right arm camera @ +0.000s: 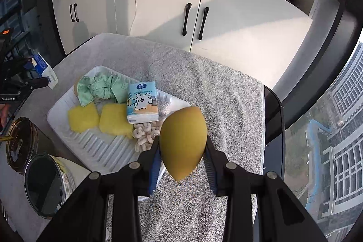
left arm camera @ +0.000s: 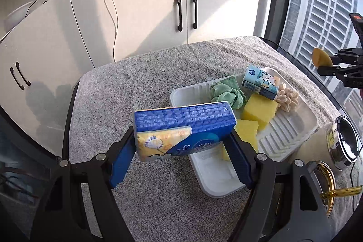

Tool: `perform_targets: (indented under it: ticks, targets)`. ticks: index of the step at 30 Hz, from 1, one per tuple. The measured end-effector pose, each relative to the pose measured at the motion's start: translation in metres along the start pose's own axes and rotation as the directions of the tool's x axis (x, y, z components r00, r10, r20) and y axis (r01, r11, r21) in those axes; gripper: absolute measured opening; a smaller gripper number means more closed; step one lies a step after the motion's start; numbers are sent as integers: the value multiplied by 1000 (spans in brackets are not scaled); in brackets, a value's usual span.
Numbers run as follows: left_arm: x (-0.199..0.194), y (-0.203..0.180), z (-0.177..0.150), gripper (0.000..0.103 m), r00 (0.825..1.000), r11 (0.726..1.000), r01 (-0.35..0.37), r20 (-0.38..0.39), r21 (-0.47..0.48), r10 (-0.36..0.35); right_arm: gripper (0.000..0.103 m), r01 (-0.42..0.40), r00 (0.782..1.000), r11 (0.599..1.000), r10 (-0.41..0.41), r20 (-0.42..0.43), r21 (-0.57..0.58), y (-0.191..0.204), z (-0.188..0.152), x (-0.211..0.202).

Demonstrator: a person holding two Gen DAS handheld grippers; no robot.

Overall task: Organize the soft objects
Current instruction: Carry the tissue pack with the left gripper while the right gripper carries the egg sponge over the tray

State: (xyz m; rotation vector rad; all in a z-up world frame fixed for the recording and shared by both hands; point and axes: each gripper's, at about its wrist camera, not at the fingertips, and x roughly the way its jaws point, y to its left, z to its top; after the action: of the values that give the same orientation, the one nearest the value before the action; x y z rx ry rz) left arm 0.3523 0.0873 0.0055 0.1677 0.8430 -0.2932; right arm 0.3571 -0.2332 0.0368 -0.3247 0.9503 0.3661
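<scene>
Left claw [left arm camera: 183,140] clamped on a blue and yellow tissue pack [left arm camera: 181,128], held in the air above the near-left corner of the white tray [left arm camera: 295,135]. Right claw [right arm camera: 182,158] clamped on a yellow egg-shaped sponge [right arm camera: 183,142], held in the air over the grey towel [right arm camera: 215,106] just right of the tray.

The tray sits on the towel, which covers the table. Tray contents: crumpled green cloth [right arm camera: 99,89] at the far edge, two yellow sponge blocks [right arm camera: 84,117] side by side near the middle, small light-blue tissue pack [right arm camera: 141,102] leaning on the right block, cream knitted scrunchie [right arm camera: 145,135] at the right edge. The near ribbed part of the tray is bare.

Two round metal-rimmed containers [right arm camera: 45,185] sit off the towel at the table's near edge; contents unclear.
</scene>
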Motion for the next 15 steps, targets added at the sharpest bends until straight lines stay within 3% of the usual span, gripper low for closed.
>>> perform_targets:
  ticks: [15]
  targets:
    - [55, -30, 23, 75, 980, 969, 196, -73, 151, -186, 37, -171, 982, 977, 159, -98, -127, 37, 32, 69]
